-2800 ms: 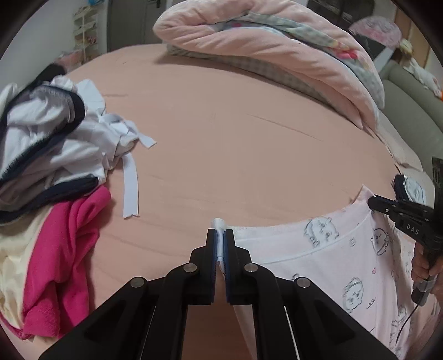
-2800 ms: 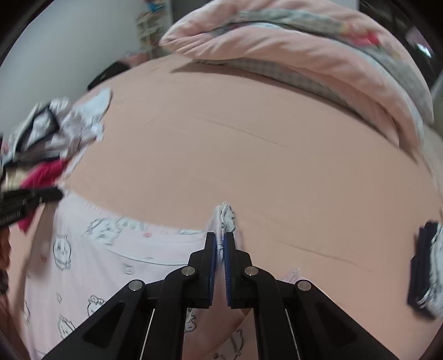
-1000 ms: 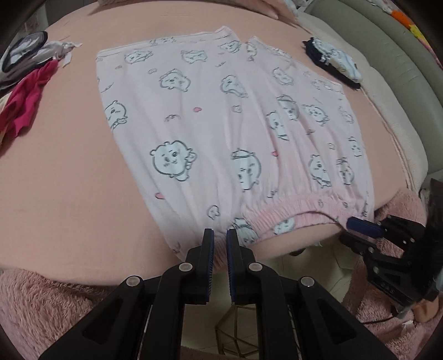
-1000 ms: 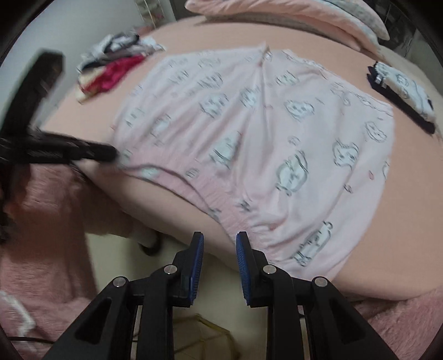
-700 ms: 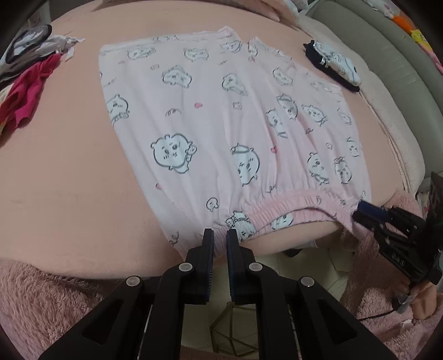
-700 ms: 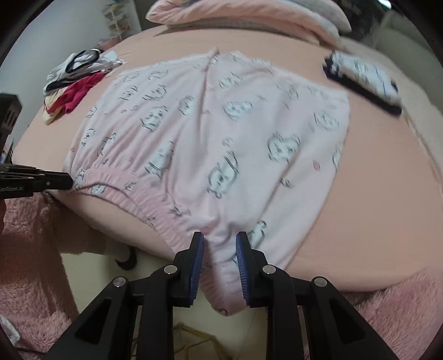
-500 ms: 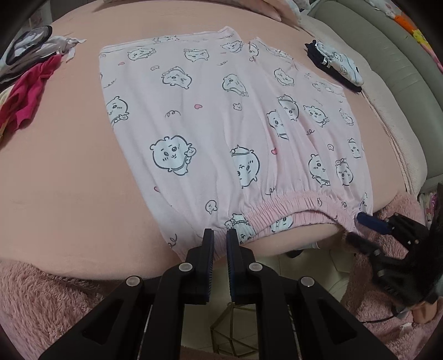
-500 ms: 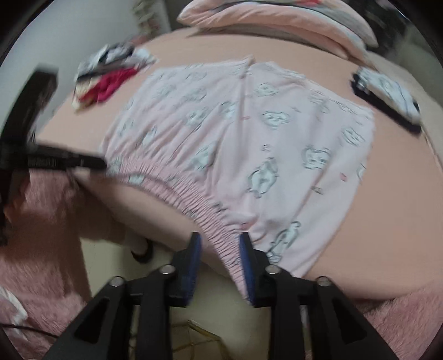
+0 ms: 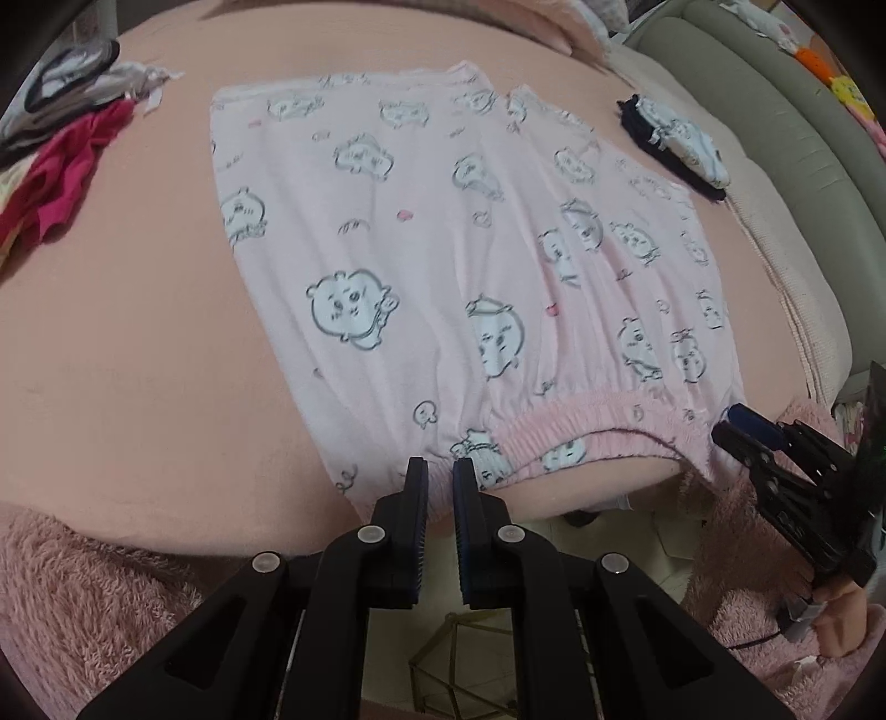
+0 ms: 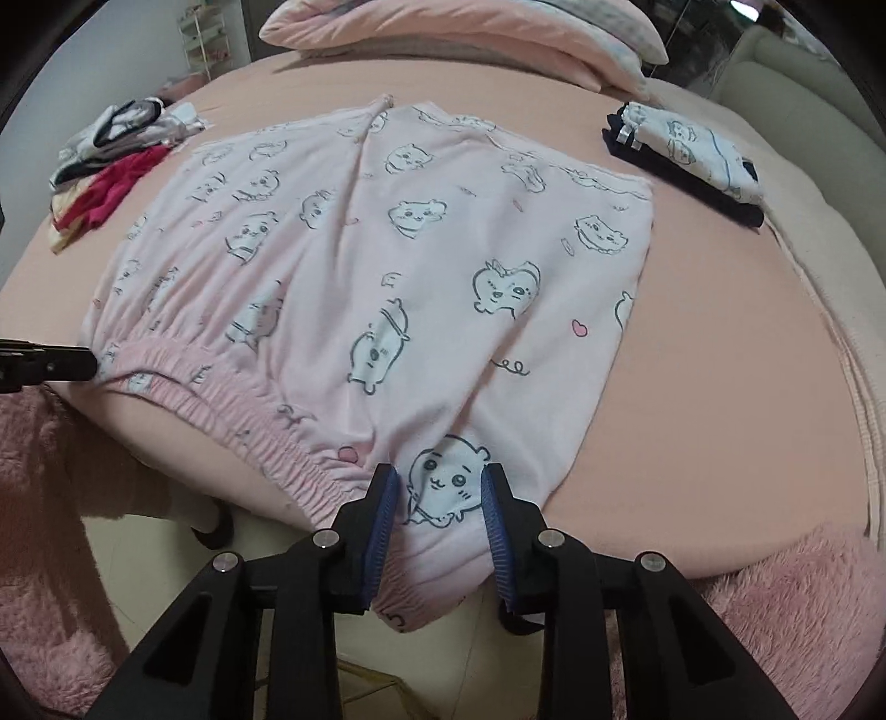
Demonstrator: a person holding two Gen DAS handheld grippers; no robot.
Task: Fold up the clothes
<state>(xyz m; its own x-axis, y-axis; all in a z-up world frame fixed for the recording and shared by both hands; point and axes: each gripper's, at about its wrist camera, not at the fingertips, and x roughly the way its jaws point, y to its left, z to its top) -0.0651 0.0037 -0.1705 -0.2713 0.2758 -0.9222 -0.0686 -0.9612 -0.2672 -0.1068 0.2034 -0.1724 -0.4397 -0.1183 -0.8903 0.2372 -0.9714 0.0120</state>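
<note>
- The left gripper (image 9: 439,471) points down at the near edge of the bed (image 9: 138,360). Its jaws are pinched together on the left end of the shorts' stretchy waistband (image 9: 598,437).
- The right gripper (image 10: 440,487) is at the other end of the waistband. Its blue pads (image 10: 382,520) stand a little apart and have just been closing. The corner of the pink shorts (image 10: 387,249) hangs between the pads, but it is hard to tell if they press on it.
- In the left view the right gripper shows at the far right, with its tip at the waistband's end.
- The pink shorts, printed with little cartoon animals, lie spread flat on the bed. The waistband hangs at the near edge and the legs reach toward the far edge.
- A folded pile (image 10: 692,149) of dark and white clothes sits near the bed's right edge, apart from the shorts.
- A messy heap of clothes (image 10: 111,160), white, dark and bright pink, lies near the left edge.
- A pink quilt (image 10: 459,33) is bunched up at the far edge.
- A fluffy pink rug (image 10: 792,620) lies on the floor below the bed.
</note>
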